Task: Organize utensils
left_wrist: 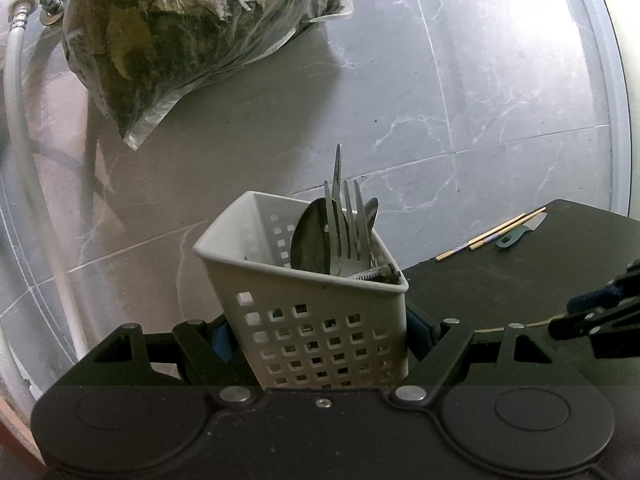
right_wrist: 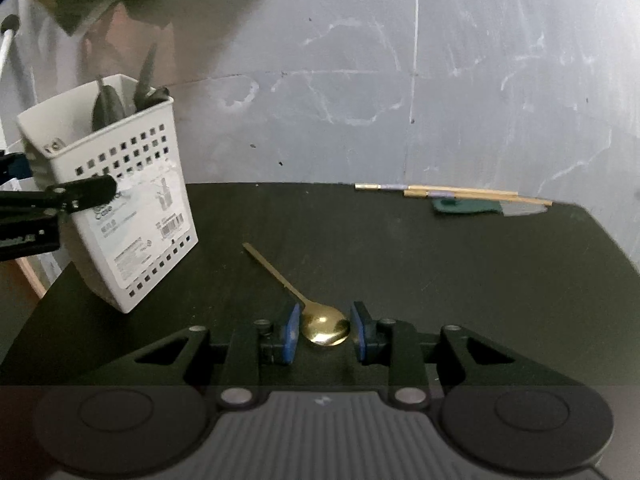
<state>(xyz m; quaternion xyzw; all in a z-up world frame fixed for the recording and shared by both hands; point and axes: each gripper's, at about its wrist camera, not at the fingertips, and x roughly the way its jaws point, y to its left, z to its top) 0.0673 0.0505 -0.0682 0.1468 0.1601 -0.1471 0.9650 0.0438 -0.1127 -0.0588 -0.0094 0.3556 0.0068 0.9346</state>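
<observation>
Right hand-held gripper (right_wrist: 325, 330): jaws drawn in narrow around gold spoon (right_wrist: 324, 327), blue pads (right_wrist: 291, 330) at either side of the bowl; right pad at the bowl's edge, left pad beside the neck; firm pressing contact not certain. Spoon bowl between the pads, handle running off toward 11 o'clock across the dark worktop (right_wrist: 440, 272). Whether the spoon is lifted clear of the worktop: cannot tell.

Left hand-held gripper (left_wrist: 320, 344): clamped on white caddy (left_wrist: 320, 320), blue pads pressed against its two side walls. Caddy tilted, perforated with square holes, label on one face in the right wrist view. Inside the caddy: fork (left_wrist: 348, 220) tines up, large spoon (left_wrist: 310, 236) bowl up, other metal pieces behind, too crowded to name.

From the right wrist view, caddy at 10 o'clock of the gold spoon, well apart from it, its lower corner on the worktop near the left edge.

Further out, at 1 o'clock near the worktop's far edge: chopsticks (right_wrist: 452, 192) lying side by side, small green-handled knife (right_wrist: 480, 207) just beside them on the near side.

Behind: grey marbled tile wall (left_wrist: 480, 80). At 11 o'clock in the left wrist view, clear bag (left_wrist: 180, 32) of dark leafy matter, and a white hose (left_wrist: 24, 152) at the far left.
</observation>
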